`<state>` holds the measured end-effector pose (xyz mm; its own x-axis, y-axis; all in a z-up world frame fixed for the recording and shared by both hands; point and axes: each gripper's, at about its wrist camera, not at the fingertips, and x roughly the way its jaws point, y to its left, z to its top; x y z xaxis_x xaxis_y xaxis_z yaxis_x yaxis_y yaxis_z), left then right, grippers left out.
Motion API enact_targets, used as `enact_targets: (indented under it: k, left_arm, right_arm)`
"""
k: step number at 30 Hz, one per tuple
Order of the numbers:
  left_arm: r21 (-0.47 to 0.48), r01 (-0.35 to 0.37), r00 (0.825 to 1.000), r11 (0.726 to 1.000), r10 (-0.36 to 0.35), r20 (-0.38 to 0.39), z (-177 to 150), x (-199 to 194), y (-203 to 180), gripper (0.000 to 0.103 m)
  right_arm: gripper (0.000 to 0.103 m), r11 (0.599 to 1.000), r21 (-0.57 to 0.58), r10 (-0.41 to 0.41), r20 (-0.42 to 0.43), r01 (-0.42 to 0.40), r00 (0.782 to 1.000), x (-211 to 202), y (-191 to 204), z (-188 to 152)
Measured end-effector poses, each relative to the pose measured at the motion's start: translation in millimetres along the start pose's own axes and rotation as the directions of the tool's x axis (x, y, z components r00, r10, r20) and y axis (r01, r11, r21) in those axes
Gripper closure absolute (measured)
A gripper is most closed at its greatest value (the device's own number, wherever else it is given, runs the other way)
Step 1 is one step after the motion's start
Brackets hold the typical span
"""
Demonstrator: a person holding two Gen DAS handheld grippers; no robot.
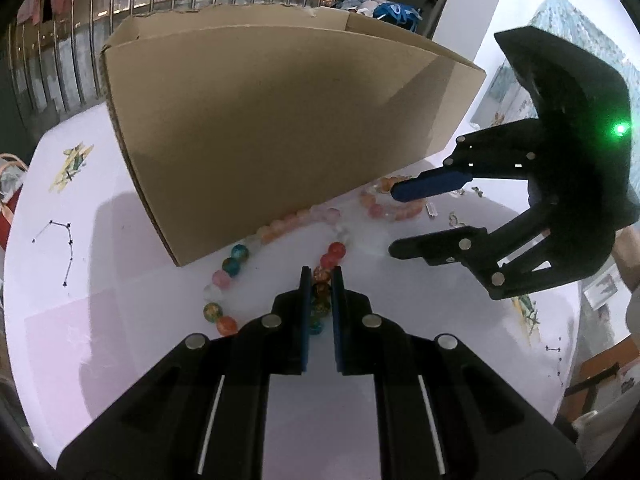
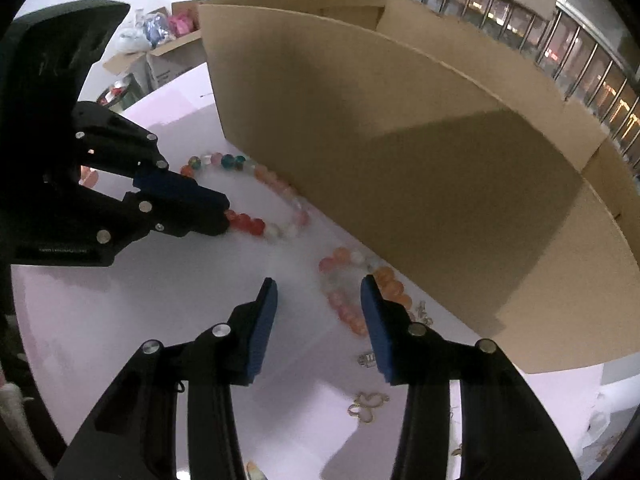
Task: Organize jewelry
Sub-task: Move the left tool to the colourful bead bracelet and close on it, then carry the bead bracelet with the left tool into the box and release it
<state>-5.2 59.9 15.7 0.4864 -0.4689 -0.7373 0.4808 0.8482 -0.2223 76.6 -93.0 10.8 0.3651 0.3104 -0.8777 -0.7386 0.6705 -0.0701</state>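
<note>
A large multicoloured bead bracelet [image 1: 224, 276] lies on the white table beside a cardboard box [image 1: 280, 128]. My left gripper [image 1: 321, 276] is shut on the beads of that bracelet; it also shows in the right wrist view [image 2: 224, 216]. A smaller pink and orange bead bracelet [image 2: 344, 292] lies against the box wall [image 2: 400, 160]. My right gripper [image 2: 318, 292] is open, hovering just over this bracelet, one finger on either side of its left half. In the left wrist view it [image 1: 394, 220] is open by the same bracelet [image 1: 376, 204].
Small metal charms [image 2: 366, 404] and trinkets [image 2: 422, 314] lie on the table near the right gripper. The table [image 1: 100, 280] has printed drawings. A metal railing [image 1: 60, 60] stands behind the box. Another box with bags [image 2: 168, 48] sits far left.
</note>
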Motion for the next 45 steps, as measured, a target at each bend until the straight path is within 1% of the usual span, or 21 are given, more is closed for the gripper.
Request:
enact_targets:
  k: [2,3,4,7,9,11,16,18,21,24,27,30,32,34,35,36,39,40,42,44,45]
  left_arm:
    - [-0.005,0.001,1.000,1.000,-0.001,0.001,0.2,1.8,1.1,0.094]
    - [-0.015,0.005,1.000,1.000,-0.005,0.002,0.2,2.7,2.1,0.094]
    - [-0.024,0.009,1.000,1.000,-0.009,0.004,-1.6,2.5,4.9,0.094]
    - [-0.038,-0.002,1.000,0.999,0.003,0.008,-5.9,5.3,3.9,0.094]
    - [-0.043,-0.042,0.999,0.998,0.043,0.022,-5.5,2.6,0.4,0.094]
    - [-0.073,-0.054,0.997,0.996,0.057,0.046,-5.9,-5.1,-2.7,0.095]
    - [-0.054,-0.097,0.990,0.994,0.102,0.100,8.8,-34.3,-21.0,0.095]
    - [-0.069,-0.111,0.984,0.991,0.119,0.130,17.6,-49.1,-22.5,0.095]
    - [-0.067,-0.123,0.973,0.990,0.134,0.186,25.5,-70.9,-25.9,0.095]
    - [-0.057,-0.130,0.965,0.990,0.139,0.221,34.9,-89.5,-35.6,0.095]
    - [-0.046,-0.104,0.962,0.993,0.112,0.251,53.1,-107.7,-43.9,0.095]
    - [-0.019,-0.101,0.952,0.995,0.102,0.288,82.4,-127.3,-58.9,0.095]
    - [-0.019,-0.088,0.947,0.996,0.090,0.308,105.1,-136.4,-62.9,0.095]
    - [-0.029,-0.073,0.947,0.997,0.078,0.311,129.2,-137.4,-62.4,0.095]
    - [-0.038,-0.069,0.948,0.997,0.077,0.308,140.9,-134.9,-61.1,0.095]
    - [-0.050,-0.055,0.955,0.997,0.067,0.289,155.6,-127.4,-57.3,0.095]
    - [-0.082,-0.052,0.970,0.995,0.070,0.235,183.8,-98.0,-47.0,0.095]
    - [-0.084,-0.069,0.978,0.994,0.084,0.191,193.3,-79.1,-42.4,0.095]
    - [-0.097,-0.057,0.991,0.994,0.068,0.115,202.5,-53.2,-33.5,0.095]
    - [-0.136,-0.102,0.992,0.986,0.110,0.054,207.5,-24.2,-16.8,0.095]
    - [-0.142,-0.143,0.989,0.979,0.147,0.017,210.0,-8.2,-6.4,0.095]
  right_arm:
    - [0.076,0.998,0.026,0.048,0.004,-0.048,0.999,2.7,-3.4,1.2]
    - [0.087,0.997,0.035,0.066,0.006,-0.066,0.998,3.5,-3.0,1.6]
    - [0.093,0.997,0.046,0.064,0.002,-0.064,0.998,3.4,-1.3,2.0]
    - [0.093,0.991,0.122,0.049,-0.002,-0.048,0.999,4.8,-4.1,4.9]
    - [0.093,0.986,0.167,0.000,0.017,-0.003,1.000,3.8,-13.4,6.9]
    - [0.093,0.975,0.221,0.000,0.055,-0.013,0.998,-10.1,-23.1,8.3]
    - [0.093,0.976,0.218,-0.046,0.114,0.020,0.992,-52.1,-32.3,22.0]
    - [0.093,0.979,0.205,-0.042,0.122,0.016,0.992,-66.3,-32.3,24.5]
    - [0.093,0.986,0.152,-0.101,0.198,0.071,0.975,-95.9,-16.0,28.2]
    - [0.093,0.982,0.176,-0.109,0.214,0.072,0.971,-116.7,-15.3,30.3]
    - [0.093,0.977,0.206,-0.105,0.230,0.057,0.967,-131.7,-21.0,33.9]
    - [0.093,0.973,0.229,-0.076,0.270,0.013,0.960,-147.7,-31.4,39.1]
    - [0.093,0.974,0.227,-0.071,0.315,-0.002,0.946,-161.0,-36.5,44.8]
    - [0.093,0.972,0.236,-0.095,0.341,0.013,0.935,-167.8,-42.0,53.2]
    - [0.093,0.970,0.244,-0.092,0.352,0.004,0.931,-169.0,-46.0,56.9]
    - [0.093,0.967,0.256,-0.090,0.358,-0.005,0.929,-167.9,-52.0,62.1]
    - [0.093,0.959,0.285,-0.099,0.349,-0.005,0.932,-157.0,-64.5,70.9]
    - [0.093,0.956,0.295,-0.101,0.344,-0.005,0.933,-151.5,-70.4,74.0]
    - [0.093,0.950,0.311,-0.103,0.339,-0.008,0.935,-143.4,-79.3,77.6]
    - [0.093,0.947,0.323,-0.118,0.336,0.003,0.934,-137.3,-86.1,79.1]
    - [0.093,0.944,0.329,-0.121,0.334,0.004,0.935,-133.8,-89.7,79.8]
